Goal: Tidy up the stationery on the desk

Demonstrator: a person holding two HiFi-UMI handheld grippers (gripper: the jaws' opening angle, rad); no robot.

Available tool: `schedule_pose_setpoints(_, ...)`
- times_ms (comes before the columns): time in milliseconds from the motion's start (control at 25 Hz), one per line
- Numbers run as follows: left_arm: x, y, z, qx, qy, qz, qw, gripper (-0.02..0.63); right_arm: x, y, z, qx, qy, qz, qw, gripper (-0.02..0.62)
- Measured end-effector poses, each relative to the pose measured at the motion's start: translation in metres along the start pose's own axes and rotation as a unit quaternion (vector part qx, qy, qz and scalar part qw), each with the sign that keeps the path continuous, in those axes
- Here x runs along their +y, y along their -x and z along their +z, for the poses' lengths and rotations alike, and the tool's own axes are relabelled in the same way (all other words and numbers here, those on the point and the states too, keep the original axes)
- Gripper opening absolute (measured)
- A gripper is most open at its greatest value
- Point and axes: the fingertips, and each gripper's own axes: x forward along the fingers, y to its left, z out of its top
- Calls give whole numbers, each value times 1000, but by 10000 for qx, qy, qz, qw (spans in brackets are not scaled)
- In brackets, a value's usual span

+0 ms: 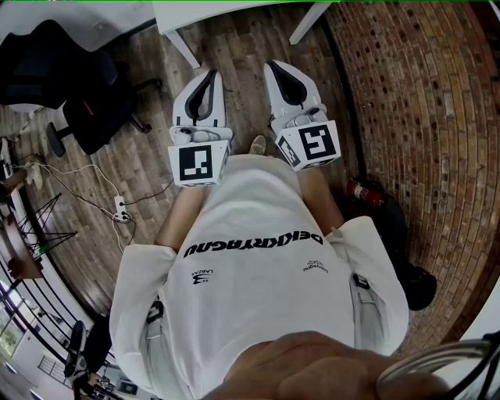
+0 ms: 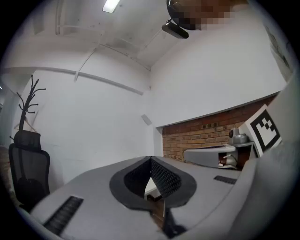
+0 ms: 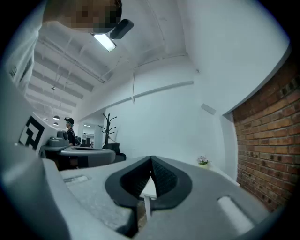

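The left gripper (image 1: 208, 78) and right gripper (image 1: 281, 72), jaws together and empty, sit short of the desk (image 1: 234, 19); advancing before any stationery is in sight risks striking its edge.

Wooden floor (image 1: 244, 66) lies open between the office chair (image 1: 82, 98) and brick wall (image 1: 426, 101), with the desk (image 1: 234, 14) standing ahead.
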Motion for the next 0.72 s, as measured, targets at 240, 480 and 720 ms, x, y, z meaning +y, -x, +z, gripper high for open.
schedule_pose_setpoints(240,0,-16,-10,119,47,72,9999,-2,-21,-7,-9,147,-112,-97,9998,-6)
schedule_pose_setpoints(480,-21,-39,-20,218,41,157,9996,-2,-48,-6,-16,193,-209,127,9995,-3)
schedule_pose_setpoints(720,-38,-53,-38,328,14,293,9990,-2,-71,-9,-33,243,-344,321,9986,-3)
